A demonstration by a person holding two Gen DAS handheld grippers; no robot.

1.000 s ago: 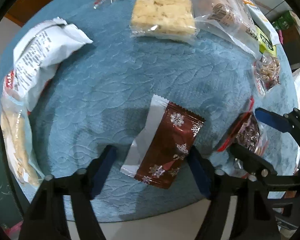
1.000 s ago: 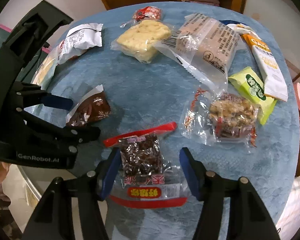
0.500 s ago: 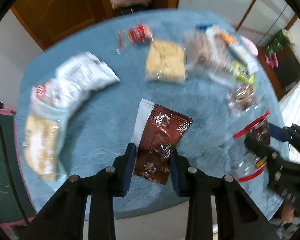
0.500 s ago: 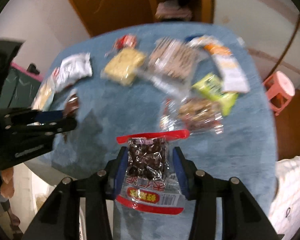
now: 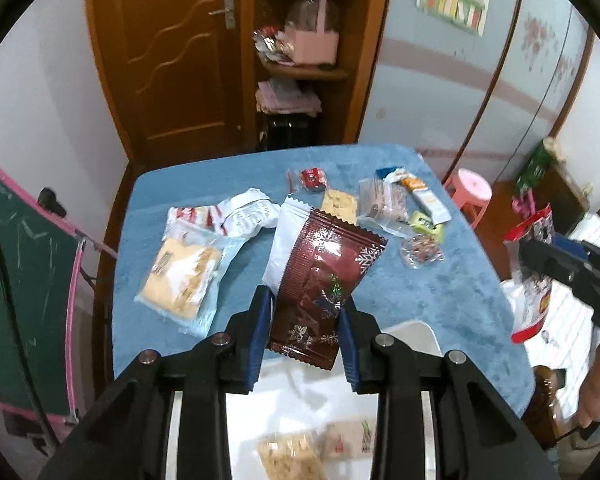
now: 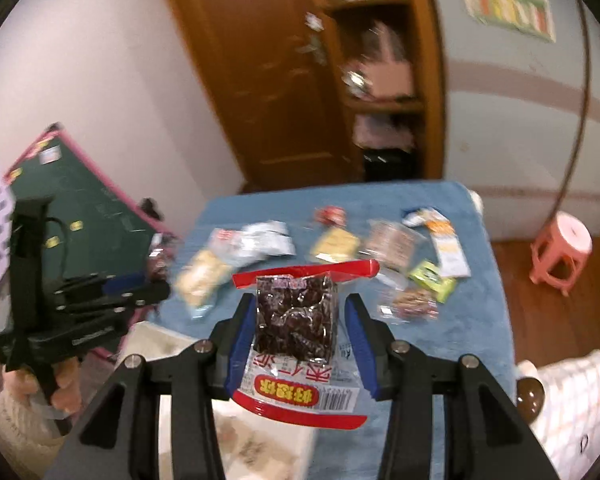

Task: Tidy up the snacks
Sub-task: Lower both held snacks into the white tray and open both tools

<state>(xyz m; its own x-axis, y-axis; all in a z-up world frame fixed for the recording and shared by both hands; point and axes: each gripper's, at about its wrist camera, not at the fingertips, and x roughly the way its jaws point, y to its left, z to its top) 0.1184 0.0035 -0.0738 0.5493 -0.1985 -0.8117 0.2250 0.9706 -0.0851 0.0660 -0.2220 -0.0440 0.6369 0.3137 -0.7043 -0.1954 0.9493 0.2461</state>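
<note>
Two packets: being carried at once, both lifted clear of the blue table (image 5: 452, 292), where a second ago they were lying flat.
Left gripper (image 5: 305, 334): being kept pinched on the brown snowflake packet (image 5: 323, 280), held up above the white bin (image 5: 414, 330).
Right gripper (image 6: 296, 350): being kept clamped on the red-edged dark snack bag (image 6: 296, 320).
Remaining snacks (image 5: 380, 208): being left scattered on the table.
Meaning: pickup is judged done; dropping into the bin is judged next.

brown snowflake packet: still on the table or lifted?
Lifted. The left gripper is shut on the brown snowflake packet, holding it in the air above the white bin, clear of the blue tablecloth.
</note>
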